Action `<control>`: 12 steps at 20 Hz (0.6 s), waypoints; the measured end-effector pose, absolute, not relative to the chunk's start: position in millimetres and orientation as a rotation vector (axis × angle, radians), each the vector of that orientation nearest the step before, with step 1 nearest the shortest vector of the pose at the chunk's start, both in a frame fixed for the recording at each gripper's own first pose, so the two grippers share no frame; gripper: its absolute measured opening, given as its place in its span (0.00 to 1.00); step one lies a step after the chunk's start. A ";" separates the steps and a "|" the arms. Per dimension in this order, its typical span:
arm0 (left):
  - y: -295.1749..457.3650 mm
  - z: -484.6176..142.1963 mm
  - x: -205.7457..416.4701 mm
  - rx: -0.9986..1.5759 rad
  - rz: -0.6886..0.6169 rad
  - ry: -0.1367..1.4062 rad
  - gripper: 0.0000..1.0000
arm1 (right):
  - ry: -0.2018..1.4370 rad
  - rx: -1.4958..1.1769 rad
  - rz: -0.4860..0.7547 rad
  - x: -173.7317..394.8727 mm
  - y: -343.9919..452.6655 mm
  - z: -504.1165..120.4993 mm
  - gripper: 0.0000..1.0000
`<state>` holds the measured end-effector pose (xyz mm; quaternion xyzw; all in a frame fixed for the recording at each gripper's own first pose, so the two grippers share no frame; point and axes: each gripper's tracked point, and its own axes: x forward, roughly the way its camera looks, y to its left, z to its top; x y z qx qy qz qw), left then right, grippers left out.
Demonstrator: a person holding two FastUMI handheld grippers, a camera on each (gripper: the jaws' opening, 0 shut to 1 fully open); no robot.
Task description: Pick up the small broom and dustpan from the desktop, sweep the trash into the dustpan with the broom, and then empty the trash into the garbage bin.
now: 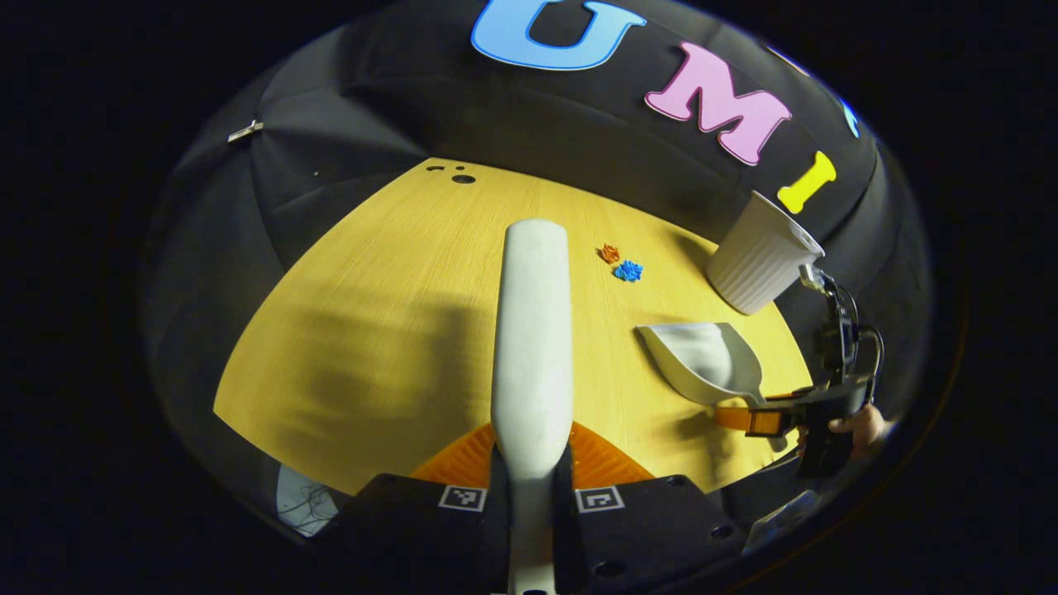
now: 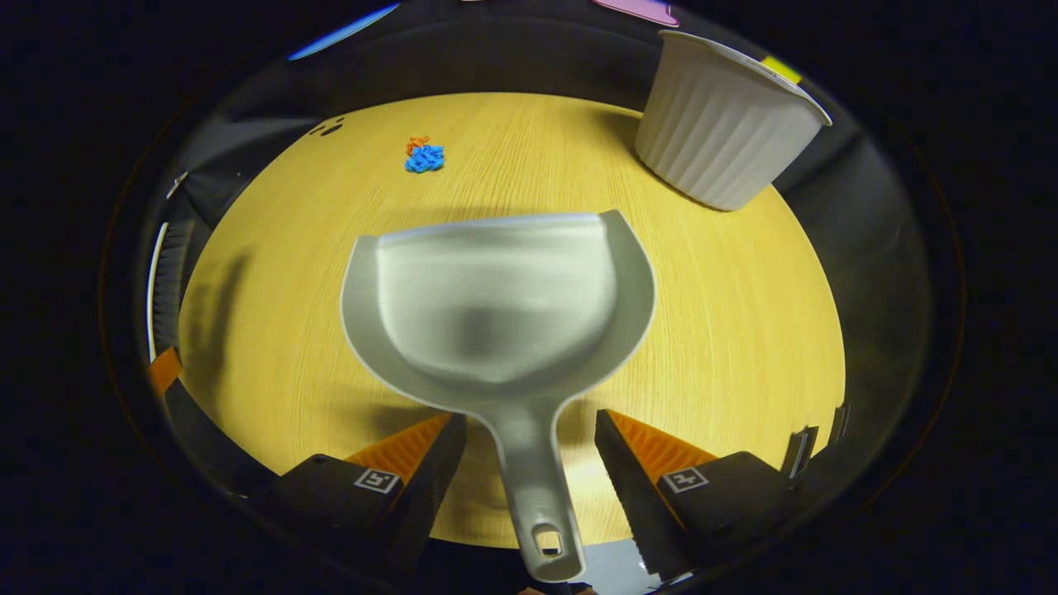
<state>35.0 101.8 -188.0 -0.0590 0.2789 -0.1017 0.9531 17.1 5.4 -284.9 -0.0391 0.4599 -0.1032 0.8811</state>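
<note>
Left gripper point(image 1: 529, 487): fingers clenched on the white handle of the small broom point(image 1: 531, 347), which runs forward along the gripper axis and hangs over the wooden desktop point(image 1: 372, 330); bristle end cannot be made out from this angle. Right gripper point(image 2: 529, 463): fingers spread, standing either side of the dustpan point(image 2: 496, 306) handle with a gap on both sides, so released and not yet gripping; the left gripper view shows this same gripper at the dustpan handle, held by a hand point(image 1: 860, 426). Dustpan lies flat on the desktop, mouth facing away toward the trash point(image 2: 425, 155), a blue and an orange scrap touching each other, well apart from the pan lip. White ribbed garbage bin point(image 2: 727, 132) stands upright at the far right edge of the desktop, near the pan, presumably for a short tipping move. Judgement: broom secured, dustpan pickup in hand, sweeping not begun. Next: close on the handle squarely, else the pan may swivel
</note>
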 end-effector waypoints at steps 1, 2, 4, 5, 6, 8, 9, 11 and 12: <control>102.7 -187.9 36.0 -0.123 -0.205 0.564 0.25 | 0.958 -0.094 -0.223 20.4 3.4 -286.7 0.98; 102.2 -186.6 35.6 -0.136 -0.205 0.562 0.25 | 0.959 -0.085 -0.218 22.6 4.5 -287.8 0.98; 99.5 -184.5 32.6 -0.160 -0.212 0.556 0.25 | 0.955 -0.060 -0.215 27.8 8.0 -288.0 0.94; 99.3 -184.2 31.7 -0.162 -0.214 0.556 0.25 | 0.963 -0.047 -0.190 30.3 11.9 -289.3 0.88; 98.8 -185.6 30.6 -0.158 -0.217 0.558 0.25 | 0.962 -0.034 -0.164 31.1 16.0 -291.3 0.84; 99.1 -188.1 30.0 -0.143 -0.216 0.561 0.25 | 0.953 -0.013 -0.143 36.7 18.1 -291.8 0.70; 99.7 -189.7 30.3 -0.140 -0.211 0.567 0.25 | 0.952 -0.015 -0.136 39.5 17.5 -293.6 0.59; 97.3 -193.0 31.4 -0.159 -0.206 0.577 0.25 | 0.948 -0.026 -0.114 38.3 15.6 -292.4 0.44; 95.8 -196.0 32.0 -0.164 -0.204 0.583 0.25 | 0.947 -0.032 -0.103 38.5 17.7 -292.0 0.40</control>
